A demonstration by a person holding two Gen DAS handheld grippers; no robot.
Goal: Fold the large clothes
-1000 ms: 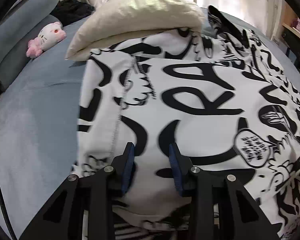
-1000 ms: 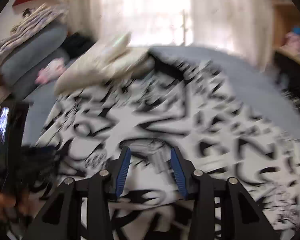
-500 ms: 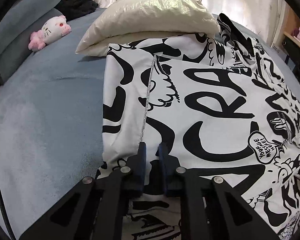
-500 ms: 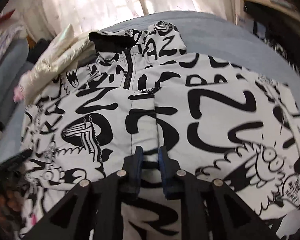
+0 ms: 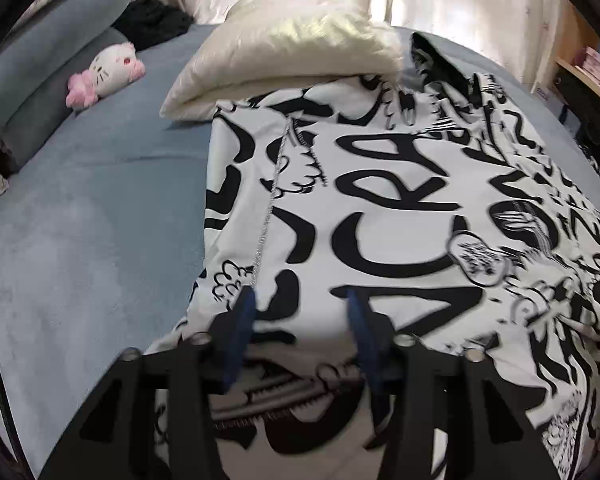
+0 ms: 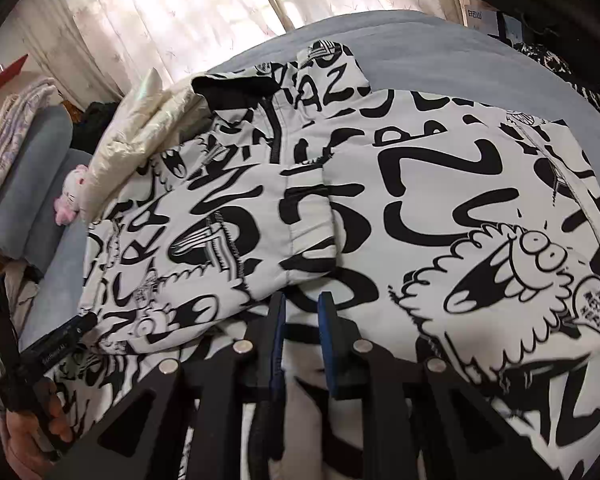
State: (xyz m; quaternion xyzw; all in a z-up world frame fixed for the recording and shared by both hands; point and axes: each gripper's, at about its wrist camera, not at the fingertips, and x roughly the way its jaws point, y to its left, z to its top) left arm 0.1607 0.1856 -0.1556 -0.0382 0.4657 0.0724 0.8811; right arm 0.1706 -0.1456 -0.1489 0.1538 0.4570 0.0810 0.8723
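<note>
Jacket point(image 5: 380, 208) left edge straight; bare bed point(image 5: 92, 240) beside; left gripper point(image 5: 300, 320) opening.

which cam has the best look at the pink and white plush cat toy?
Left wrist view: the pink and white plush cat toy lies unobstructed on the blue bed cover, face visible. Right wrist view shows only a pink sliver beside the cream pillow.

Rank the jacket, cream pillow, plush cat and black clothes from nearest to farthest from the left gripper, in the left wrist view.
1. Jacket, directly under the left gripper, whose jaws are opening.
2. Cream pillow, ahead, past the jacket's far edge.
3. Plush cat, far left.
4. Black clothes, behind the cat, near the curtain.
</note>
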